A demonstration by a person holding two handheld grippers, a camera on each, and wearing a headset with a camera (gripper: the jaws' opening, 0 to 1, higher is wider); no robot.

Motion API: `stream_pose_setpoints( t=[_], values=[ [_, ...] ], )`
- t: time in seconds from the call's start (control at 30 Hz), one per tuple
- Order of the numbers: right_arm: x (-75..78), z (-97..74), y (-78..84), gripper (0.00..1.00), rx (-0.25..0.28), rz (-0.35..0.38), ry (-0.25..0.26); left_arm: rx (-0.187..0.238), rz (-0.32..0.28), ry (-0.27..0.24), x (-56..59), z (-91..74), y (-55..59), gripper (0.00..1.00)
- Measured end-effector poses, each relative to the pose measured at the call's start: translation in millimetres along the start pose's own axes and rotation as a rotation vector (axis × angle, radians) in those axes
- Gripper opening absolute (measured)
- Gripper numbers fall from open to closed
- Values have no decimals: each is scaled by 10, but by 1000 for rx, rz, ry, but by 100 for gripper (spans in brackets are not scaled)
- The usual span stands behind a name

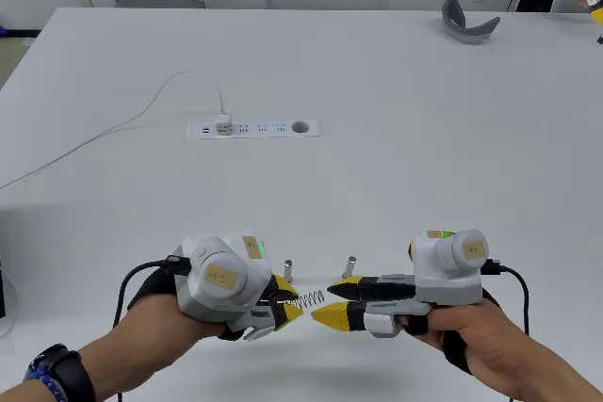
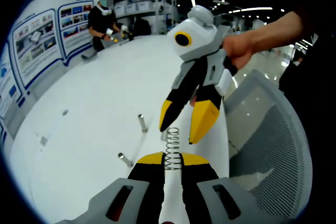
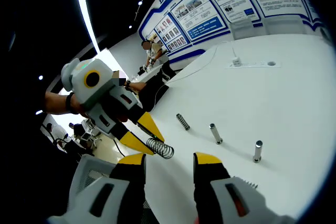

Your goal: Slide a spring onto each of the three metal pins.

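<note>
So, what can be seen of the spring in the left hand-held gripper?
The spring is a thin silvery wire coil, metal by its look, and straight. One end is pinched in the yellow tips of the left hand-held gripper. The free end points between the open jaws of the right hand-held gripper, above the white table.

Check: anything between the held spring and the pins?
Nothing visible: bare table separates the spring in the left tool from the near pin and the far pin; the open right tool hangs aside at the spring's free end.
</note>
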State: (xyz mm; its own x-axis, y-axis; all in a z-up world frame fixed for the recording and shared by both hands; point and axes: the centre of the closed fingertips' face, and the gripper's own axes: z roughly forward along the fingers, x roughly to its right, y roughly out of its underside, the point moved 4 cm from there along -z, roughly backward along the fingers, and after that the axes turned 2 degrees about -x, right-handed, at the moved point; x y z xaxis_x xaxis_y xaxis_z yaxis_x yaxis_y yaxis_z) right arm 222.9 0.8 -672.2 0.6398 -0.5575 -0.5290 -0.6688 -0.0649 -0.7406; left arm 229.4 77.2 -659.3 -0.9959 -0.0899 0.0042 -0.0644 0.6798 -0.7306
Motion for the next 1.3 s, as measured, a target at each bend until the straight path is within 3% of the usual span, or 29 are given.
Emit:
stream_pose_setpoints(
  t=[0.4, 0.9, 1.07, 1.3],
  values=[
    [-105, 22, 6, 18, -5, 39, -72, 4, 39, 45, 97, 34, -48, 11],
    [-178, 0, -1, 12, -19, 40, -113, -3, 48, 65, 119, 59, -33, 11],
    [-204, -51, -101, 12, -70, -42, -94, 25, 28, 69, 99, 68, -83, 10],
    [-271, -148, -320, 12, -229, -270, -81, 115, -17, 92, 81, 67, -248, 10]
  ],
)
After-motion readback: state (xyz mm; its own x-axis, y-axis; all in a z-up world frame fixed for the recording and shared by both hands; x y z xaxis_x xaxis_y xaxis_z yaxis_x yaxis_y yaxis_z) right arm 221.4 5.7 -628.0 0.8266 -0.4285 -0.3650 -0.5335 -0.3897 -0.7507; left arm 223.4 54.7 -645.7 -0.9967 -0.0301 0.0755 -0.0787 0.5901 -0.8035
